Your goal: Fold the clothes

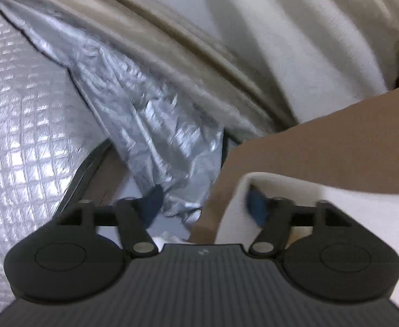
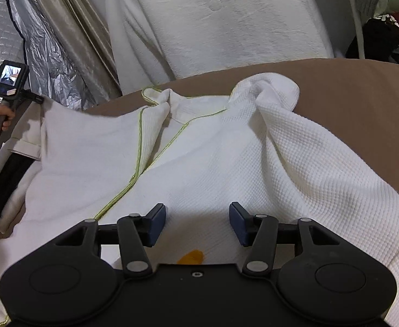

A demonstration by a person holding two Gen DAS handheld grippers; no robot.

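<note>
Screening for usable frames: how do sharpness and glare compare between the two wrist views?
Left wrist view: motion-blurred throughout, silver quilted foil throwing bright glints, white garment edges smeared. Right wrist view: sharp, waffle weave on the white garment legible, soft shadow under the right claw, strong fisheye bending.

brown bed cover (image 2: 349,95) with a white waffle-weave robe (image 2: 226,163) lying rumpled right on top, green-yellow piping showing

Home bedroom: curtains (image 2: 71,27), clothes heap (image 2: 384,38).
</note>
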